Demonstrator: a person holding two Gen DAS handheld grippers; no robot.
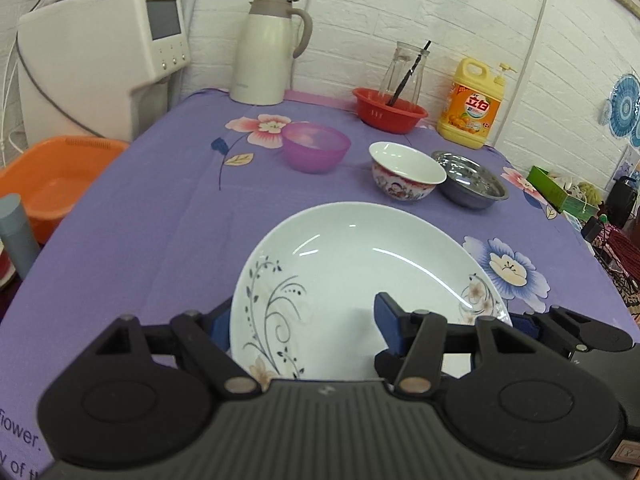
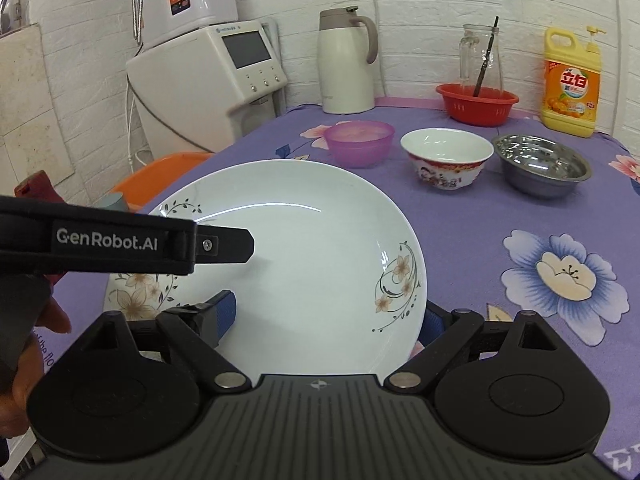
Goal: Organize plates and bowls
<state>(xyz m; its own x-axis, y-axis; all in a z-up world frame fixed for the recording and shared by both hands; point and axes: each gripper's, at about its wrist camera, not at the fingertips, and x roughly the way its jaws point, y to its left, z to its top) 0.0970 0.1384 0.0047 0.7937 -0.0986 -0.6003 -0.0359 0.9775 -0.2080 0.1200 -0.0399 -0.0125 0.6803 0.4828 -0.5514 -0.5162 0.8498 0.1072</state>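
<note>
A white plate point(image 1: 360, 272) with floral trim is held over the purple tablecloth point(image 1: 160, 216). My left gripper point(image 1: 304, 324) straddles its near rim, one blue pad point(image 1: 386, 322) on top and one below, shut on it. In the right wrist view my right gripper point(image 2: 326, 316) grips the same plate point(image 2: 304, 248) the same way, with the left gripper's finger point(image 2: 224, 245) reaching in from the left. Beyond stand a purple bowl point(image 1: 316, 146), a painted ceramic bowl point(image 1: 406, 170) and a steel bowl point(image 1: 472, 178).
At the table's back stand a cream thermos jug point(image 1: 268, 48), a red basket point(image 1: 390, 110) with a glass jar point(image 1: 404, 72), and a yellow detergent bottle point(image 1: 472, 104). A water dispenser point(image 1: 104, 60) and an orange basin point(image 1: 56, 176) are at the left.
</note>
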